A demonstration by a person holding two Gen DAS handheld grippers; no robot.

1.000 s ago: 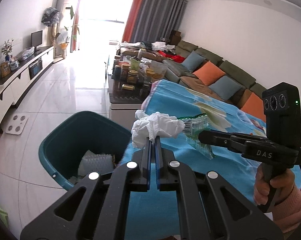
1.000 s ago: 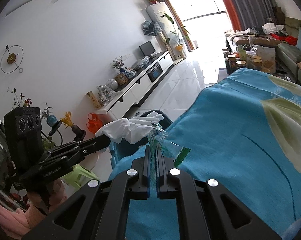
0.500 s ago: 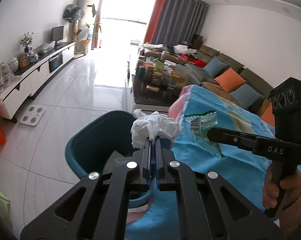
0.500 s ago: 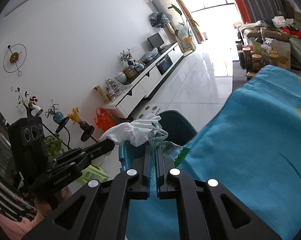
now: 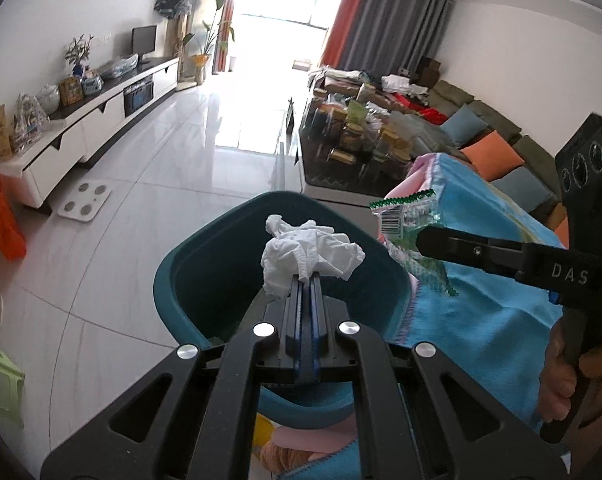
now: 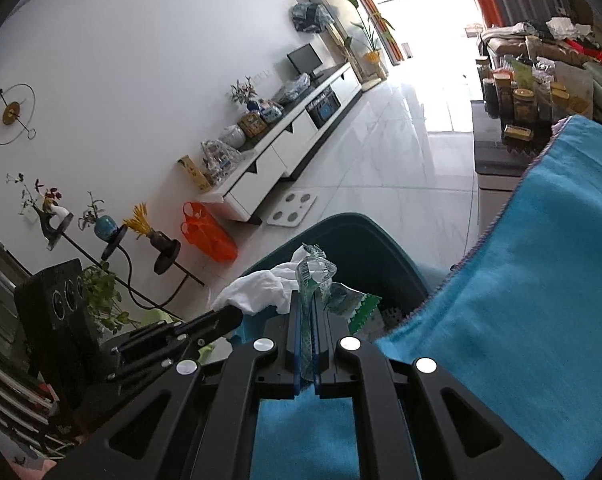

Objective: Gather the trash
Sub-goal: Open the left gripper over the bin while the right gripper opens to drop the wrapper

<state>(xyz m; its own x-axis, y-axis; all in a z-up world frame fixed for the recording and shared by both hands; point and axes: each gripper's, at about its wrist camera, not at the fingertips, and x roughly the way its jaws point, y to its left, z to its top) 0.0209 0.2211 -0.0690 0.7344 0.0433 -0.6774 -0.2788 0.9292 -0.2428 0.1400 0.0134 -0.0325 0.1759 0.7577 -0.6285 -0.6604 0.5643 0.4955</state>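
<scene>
Black tool [image 5: 307, 280], silver screws, "DAS" lettering

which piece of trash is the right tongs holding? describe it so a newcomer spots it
Find the teal bin beside the blue-covered table. Over its rim, the right tongs pinch a clear plastic wrapper with green zigzag edge and barcode, unlike the crumpled white tissue beside it.

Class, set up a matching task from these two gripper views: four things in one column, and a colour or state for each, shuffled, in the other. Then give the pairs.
Things:
1. crumpled tissue
2. snack wrapper
3. bin
4. cloth

Colour or state:
A. dark teal, standing open on the floor
B. bright blue, draped over the table edge
C. white, pinched in the left gripper
D. clear and green, pinched in the right gripper

Pairs: 1-C, 2-D, 3-A, 4-B
</scene>
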